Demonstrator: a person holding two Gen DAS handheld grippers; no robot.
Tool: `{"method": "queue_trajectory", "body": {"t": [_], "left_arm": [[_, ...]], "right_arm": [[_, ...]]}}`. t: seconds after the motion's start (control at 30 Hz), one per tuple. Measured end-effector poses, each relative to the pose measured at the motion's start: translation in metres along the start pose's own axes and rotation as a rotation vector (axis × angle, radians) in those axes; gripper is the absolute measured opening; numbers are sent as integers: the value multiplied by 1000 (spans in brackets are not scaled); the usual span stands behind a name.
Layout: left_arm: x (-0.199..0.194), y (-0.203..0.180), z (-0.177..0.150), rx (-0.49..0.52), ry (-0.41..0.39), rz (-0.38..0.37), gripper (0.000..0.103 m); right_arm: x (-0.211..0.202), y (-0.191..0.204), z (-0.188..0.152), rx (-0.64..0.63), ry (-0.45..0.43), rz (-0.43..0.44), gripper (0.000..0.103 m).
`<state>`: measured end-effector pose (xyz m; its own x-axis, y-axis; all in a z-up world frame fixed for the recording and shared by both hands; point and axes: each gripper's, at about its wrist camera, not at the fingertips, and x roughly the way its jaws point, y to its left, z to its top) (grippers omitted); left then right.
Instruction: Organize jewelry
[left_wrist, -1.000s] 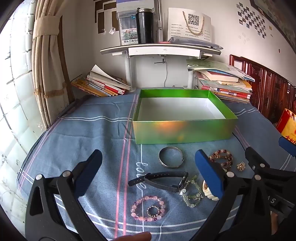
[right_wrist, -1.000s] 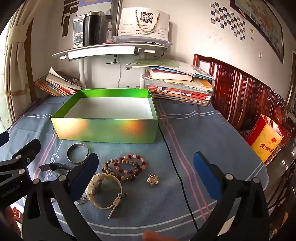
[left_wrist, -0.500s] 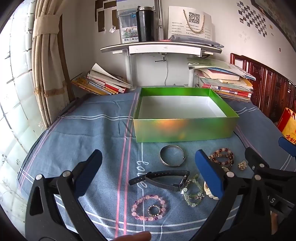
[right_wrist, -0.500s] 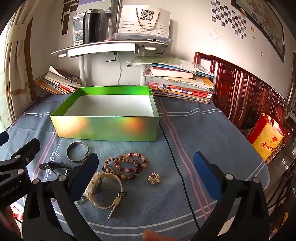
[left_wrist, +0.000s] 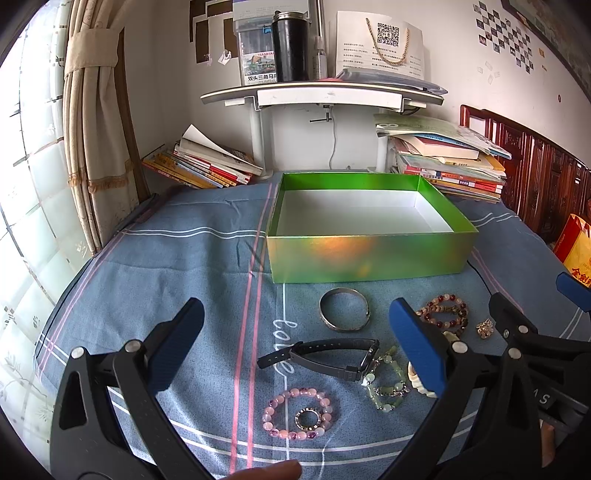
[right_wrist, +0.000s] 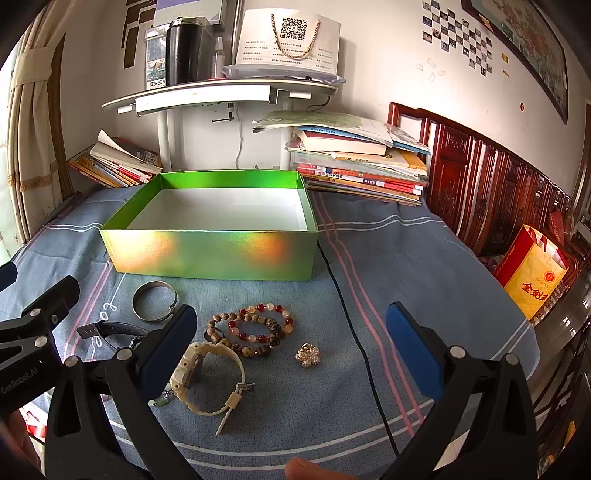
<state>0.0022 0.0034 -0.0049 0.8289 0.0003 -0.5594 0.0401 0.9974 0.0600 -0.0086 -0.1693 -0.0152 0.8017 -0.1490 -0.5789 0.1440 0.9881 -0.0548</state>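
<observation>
On the blue-grey striped cloth (left_wrist: 177, 266) covering the table, the left hand-held gripper (left_wrist: 295, 345) hangs with its blue-padded jaws spread wide and nothing between them. Under its gap lies a pink beaded bracelet (left_wrist: 297, 413) with a small beaded ring (left_wrist: 307, 418) inside its loop. Just beyond sits a black strap watch (left_wrist: 325, 358), and beyond that a plain silver metal bangle (left_wrist: 344, 308), near the front wall of the open shiny green cardboard box (left_wrist: 369, 254), whose white inside shows no jewelry. Right of the black watch rests a pale green stone bracelet (left_wrist: 386, 384). Further right, in the right wrist view, a cream plastic wristwatch (right_wrist: 207, 376) lies partly behind the left finger of the right hand-held gripper (right_wrist: 288, 350), which is likewise spread wide and empty. A brown and red beaded bracelet set (right_wrist: 251, 332) lies just beyond the cream watch, and a small gold flower brooch (right_wrist: 307, 355) sits to its right. A thin black cable (right_wrist: 354, 332) runs across the cloth beside the brooch.
</observation>
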Motion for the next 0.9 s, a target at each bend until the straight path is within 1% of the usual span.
{"method": "queue_trajectory", "body": {"t": [0.9], "left_arm": [[6, 0, -6, 9, 7, 5, 99]], "right_arm": [[3, 1, -1, -3, 7, 2, 100]]}}
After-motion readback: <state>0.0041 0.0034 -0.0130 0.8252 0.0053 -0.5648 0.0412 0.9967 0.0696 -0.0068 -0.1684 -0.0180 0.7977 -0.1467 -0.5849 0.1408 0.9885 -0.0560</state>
